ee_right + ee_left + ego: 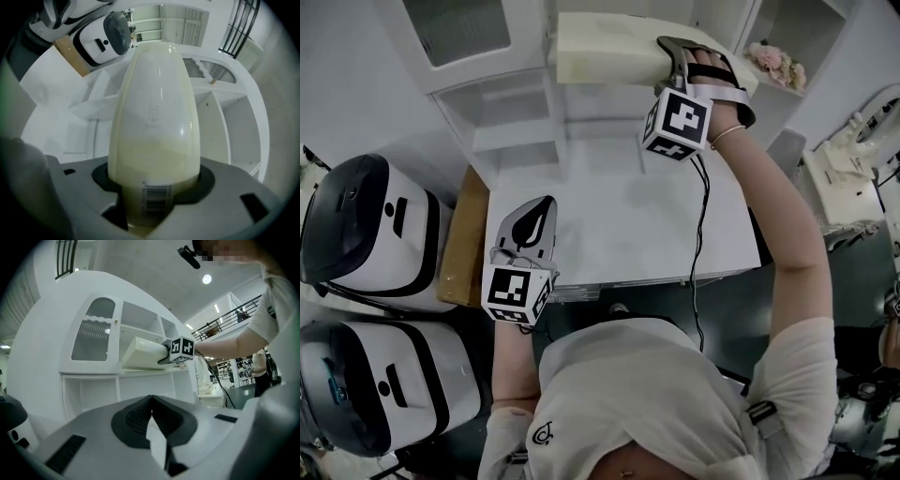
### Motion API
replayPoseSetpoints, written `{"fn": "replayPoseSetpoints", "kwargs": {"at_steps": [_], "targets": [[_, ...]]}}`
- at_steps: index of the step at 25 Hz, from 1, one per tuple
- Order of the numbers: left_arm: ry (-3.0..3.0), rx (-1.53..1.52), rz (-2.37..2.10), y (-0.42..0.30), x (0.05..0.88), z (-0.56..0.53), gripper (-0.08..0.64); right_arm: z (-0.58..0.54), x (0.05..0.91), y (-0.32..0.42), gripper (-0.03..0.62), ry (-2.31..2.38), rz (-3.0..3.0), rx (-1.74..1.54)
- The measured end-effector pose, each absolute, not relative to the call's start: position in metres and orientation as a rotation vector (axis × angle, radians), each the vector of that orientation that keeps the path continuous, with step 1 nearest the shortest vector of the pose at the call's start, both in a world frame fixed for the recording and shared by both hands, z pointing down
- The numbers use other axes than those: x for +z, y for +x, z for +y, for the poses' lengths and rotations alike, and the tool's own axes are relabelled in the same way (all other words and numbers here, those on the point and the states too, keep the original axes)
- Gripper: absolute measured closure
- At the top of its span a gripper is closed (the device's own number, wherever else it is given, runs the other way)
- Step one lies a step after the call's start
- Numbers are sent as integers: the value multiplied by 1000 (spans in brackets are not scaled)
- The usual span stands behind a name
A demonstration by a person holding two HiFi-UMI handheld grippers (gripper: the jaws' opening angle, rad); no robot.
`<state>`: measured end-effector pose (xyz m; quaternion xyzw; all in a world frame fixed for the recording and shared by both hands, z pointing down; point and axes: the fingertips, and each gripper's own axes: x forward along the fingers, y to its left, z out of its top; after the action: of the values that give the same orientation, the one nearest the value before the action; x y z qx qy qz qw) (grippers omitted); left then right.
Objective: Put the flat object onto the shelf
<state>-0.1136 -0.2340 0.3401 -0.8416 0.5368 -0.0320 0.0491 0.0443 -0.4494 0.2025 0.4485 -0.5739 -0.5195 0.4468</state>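
Observation:
The flat object [609, 47] is a cream, slab-like pack with a barcode label at its near end. My right gripper [677, 58] is shut on that end and holds it up at the white shelf unit [516, 112]. In the right gripper view the flat object [154, 117] fills the middle, reaching from the right gripper [155, 190] toward the shelf compartments [220, 122]. From the left gripper view the flat object [143, 355] lies along a shelf board [140, 373]; whether it rests on the board I cannot tell. My left gripper [546, 204] hangs low over the white table [619, 225], shut and empty [151, 401].
Two white-and-black appliances [366, 234] [384, 384] stand at the left, with a brown cardboard box [464, 239] between them and the table. Pink flowers [773, 61] sit on a ledge at the far right. A black cable [701, 244] hangs from the right gripper.

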Motion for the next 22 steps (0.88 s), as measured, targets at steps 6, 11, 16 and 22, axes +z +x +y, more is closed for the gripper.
{"fn": "replayPoseSetpoints", "kwargs": {"at_steps": [6,11,16,22], "targets": [[-2542,-82,1720,-121,344,-253,548,-479,220,37,302,1024,-1339,-1332],[-2538,-78,1732,-111,349,-265,548,-497,232,28,282,977,-1398,-1339],[-2526,-53,1752,-110,350,-274,548,-512,242,21,267,973,-1433,-1349],[-2515,2,1765,-111,349,-288,548,-533,250,10,237,915,-1519,-1251]]}}
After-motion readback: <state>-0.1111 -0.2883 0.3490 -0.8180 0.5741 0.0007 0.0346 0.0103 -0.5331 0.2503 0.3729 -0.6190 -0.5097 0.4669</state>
